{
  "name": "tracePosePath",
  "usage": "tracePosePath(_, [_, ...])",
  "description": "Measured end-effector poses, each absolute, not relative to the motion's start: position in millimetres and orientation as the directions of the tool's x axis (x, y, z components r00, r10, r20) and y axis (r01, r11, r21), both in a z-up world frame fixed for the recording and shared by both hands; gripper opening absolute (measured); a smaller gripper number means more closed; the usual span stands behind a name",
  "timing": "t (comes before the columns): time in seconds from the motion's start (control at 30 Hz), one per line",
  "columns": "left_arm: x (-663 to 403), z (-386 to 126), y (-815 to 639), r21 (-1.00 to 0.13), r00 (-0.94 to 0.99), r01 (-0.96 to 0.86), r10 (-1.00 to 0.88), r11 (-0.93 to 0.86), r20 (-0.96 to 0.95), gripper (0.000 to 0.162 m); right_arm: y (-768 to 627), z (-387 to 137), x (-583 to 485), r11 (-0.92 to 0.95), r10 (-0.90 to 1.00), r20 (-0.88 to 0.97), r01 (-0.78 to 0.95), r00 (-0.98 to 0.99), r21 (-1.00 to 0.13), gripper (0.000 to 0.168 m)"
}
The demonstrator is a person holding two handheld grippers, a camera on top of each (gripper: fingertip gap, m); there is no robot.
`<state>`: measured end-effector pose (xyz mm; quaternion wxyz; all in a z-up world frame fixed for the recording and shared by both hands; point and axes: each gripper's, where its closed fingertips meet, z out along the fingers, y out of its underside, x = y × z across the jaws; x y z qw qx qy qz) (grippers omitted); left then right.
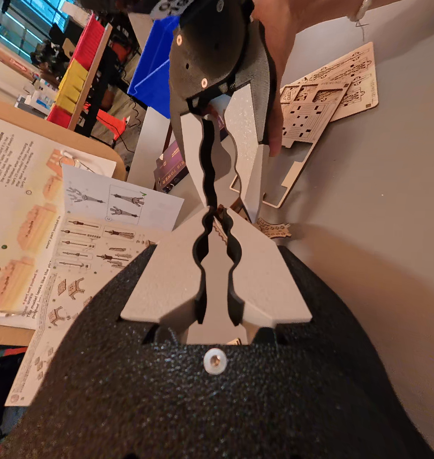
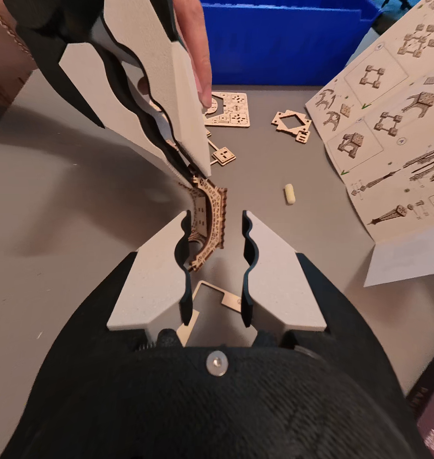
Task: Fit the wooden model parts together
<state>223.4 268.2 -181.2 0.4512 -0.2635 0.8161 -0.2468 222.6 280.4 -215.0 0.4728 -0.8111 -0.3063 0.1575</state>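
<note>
Lattice-cut wooden arch piece (image 2: 211,223), pale, scorched edges, curved

I see a grey counter (image 2: 273,223) carrying everything. In the right wrist view, a small pale capsule-shaped piece (image 2: 290,194) lies alone near the middle. Farther off sits a square wooden frame part (image 2: 291,124), and left of it a flat wooden sheet of cut parts (image 2: 232,109), with a small square wooden piece (image 2: 223,156) nearer than that sheet. An unfolded instruction sheet (image 2: 384,149) covers the right side, and a blue bin (image 2: 285,42) stands at the far edge. Close in, an emptied wooden sheet frame (image 2: 232,299) lies flat. In the left wrist view, stacked wooden part sheets (image 1: 330,99) rest at the far right, and a dark box (image 1: 171,171) sits by the counter's left edge.
</note>
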Motion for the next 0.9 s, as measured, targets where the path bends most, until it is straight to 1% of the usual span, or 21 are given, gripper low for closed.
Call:
tracePosePath(0.13, [225.9, -179.2, 264.1, -0.64, -0.468, -0.196, -0.645, 0.743, -0.605, 0.005, 278.8, -221.9, 220.3, -0.41, 0.648, -0.017, 0.33, 0.761, -0.851, 0.035])
tracePosePath(0.23, [228.2, -179.7, 262.8, -0.641, -0.473, -0.194, -0.643, 0.743, -0.602, 0.004, 278.9, -226.4, 219.0, -0.426, 0.65, -0.033, 0.328, 0.759, -0.843, 0.021])
tracePosePath(0.27, [228.6, -180.3, 262.4, -0.642, -0.477, -0.196, -0.644, 0.741, -0.598, 0.004, 279.0, -227.8, 219.3, -0.435, 0.647, -0.038, 0.328, 0.761, -0.839, 0.019])
tracePosePath(0.43, [230.9, -180.2, 263.5, -0.658, -0.471, -0.213, -0.666, 0.723, -0.579, 0.005, 281.7, -226.5, 223.2, -0.438, 0.632, -0.058, 0.294, 0.773, -0.85, 0.017])
tracePosePath(0.47, [231.9, -177.7, 264.5, -0.669, -0.458, -0.212, -0.677, 0.713, -0.576, 0.008, 282.7, -224.9, 224.2, -0.432, 0.628, -0.065, 0.278, 0.776, -0.858, 0.016])
tracePosePath(0.57, [232.6, -157.2, 267.7, -0.74, -0.377, -0.172, -0.737, 0.65, -0.561, 0.026, 286.9, -213.1, 229.3, -0.396, 0.61, -0.09, 0.204, 0.788, -0.895, 0.015])
tracePosePath(0.7, [219.8, -114.7, 276.6, -0.89, -0.24, -0.048, -0.87, 0.454, -0.431, 0.033, 291.8, -184.7, 238.6, -0.298, 0.588, -0.128, 0.066, 0.798, -0.952, 0.014])
tracePosePath(0.73, [214.5, -106.1, 280.6, -0.916, -0.211, -0.009, -0.896, 0.402, -0.391, 0.034, 291.2, -174.3, 238.7, -0.248, 0.601, -0.129, 0.03, 0.789, -0.968, 0.014])
tracePosePath(0.83, [200.5, -95.9, 290.0, -0.96, -0.19, 0.077, -0.941, 0.269, -0.279, 0.037, 282.4, -129.9, 236.1, -0.031, 0.655, -0.091, -0.094, 0.75, -0.995, 0.014])
tracePosePath(0.9, [197.4, -98.2, 290.1, -0.966, -0.204, 0.104, -0.946, 0.235, -0.252, 0.038, 273.7, -99.5, 235.2, 0.113, 0.672, -0.045, -0.161, 0.74, -0.98, 0.014])
